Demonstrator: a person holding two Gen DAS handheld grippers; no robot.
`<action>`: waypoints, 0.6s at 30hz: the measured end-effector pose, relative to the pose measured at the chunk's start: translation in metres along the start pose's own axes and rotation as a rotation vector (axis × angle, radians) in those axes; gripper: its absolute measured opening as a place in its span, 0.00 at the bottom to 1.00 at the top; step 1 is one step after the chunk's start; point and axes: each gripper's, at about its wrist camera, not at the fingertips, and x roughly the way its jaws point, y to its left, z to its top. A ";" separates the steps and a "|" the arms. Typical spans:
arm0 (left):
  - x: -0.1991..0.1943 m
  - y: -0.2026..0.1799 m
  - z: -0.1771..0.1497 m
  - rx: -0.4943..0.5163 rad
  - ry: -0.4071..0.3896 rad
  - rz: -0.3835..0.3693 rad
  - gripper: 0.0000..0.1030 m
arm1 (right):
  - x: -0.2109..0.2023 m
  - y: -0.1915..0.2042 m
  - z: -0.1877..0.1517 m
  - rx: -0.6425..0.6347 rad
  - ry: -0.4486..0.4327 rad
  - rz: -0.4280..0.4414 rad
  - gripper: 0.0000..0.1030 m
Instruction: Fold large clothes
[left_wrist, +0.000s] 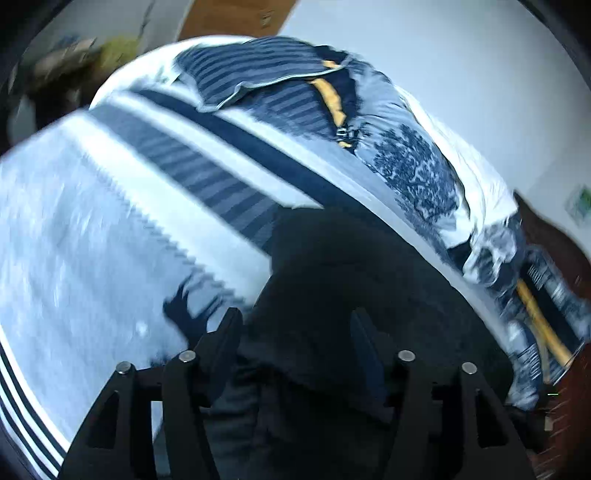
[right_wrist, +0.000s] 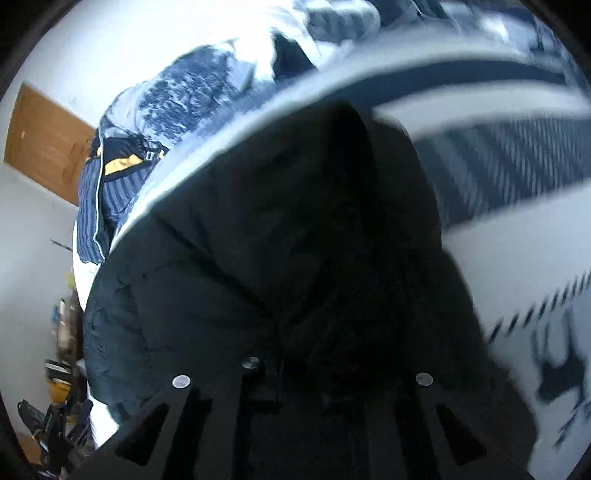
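A large black padded jacket (left_wrist: 343, 266) lies on a bed with a white, grey and navy striped cover (left_wrist: 110, 221). In the left wrist view my left gripper (left_wrist: 295, 332) has its two fingers spread apart, with black jacket fabric bunched between them. In the right wrist view the jacket (right_wrist: 266, 251) fills the middle of the frame and drapes over my right gripper (right_wrist: 317, 376); its fingertips are hidden in the dark fabric, so I cannot tell how its jaws stand.
A blue striped garment with a yellow strap (left_wrist: 332, 96) and a blue tree-print quilt (left_wrist: 417, 173) lie piled at the far side of the bed. A wooden door (right_wrist: 44, 136) and white wall stand beyond. Clutter (right_wrist: 62, 387) sits on the floor beside the bed.
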 end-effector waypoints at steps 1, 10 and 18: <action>0.009 -0.005 0.003 0.031 -0.003 0.039 0.64 | -0.015 0.001 -0.007 -0.015 -0.033 0.023 0.24; 0.075 -0.013 0.000 0.130 0.048 0.208 0.64 | -0.054 0.008 0.003 -0.146 -0.162 -0.082 0.66; 0.069 0.005 0.001 0.093 0.100 0.193 0.68 | -0.014 -0.009 0.033 -0.081 -0.083 -0.194 0.53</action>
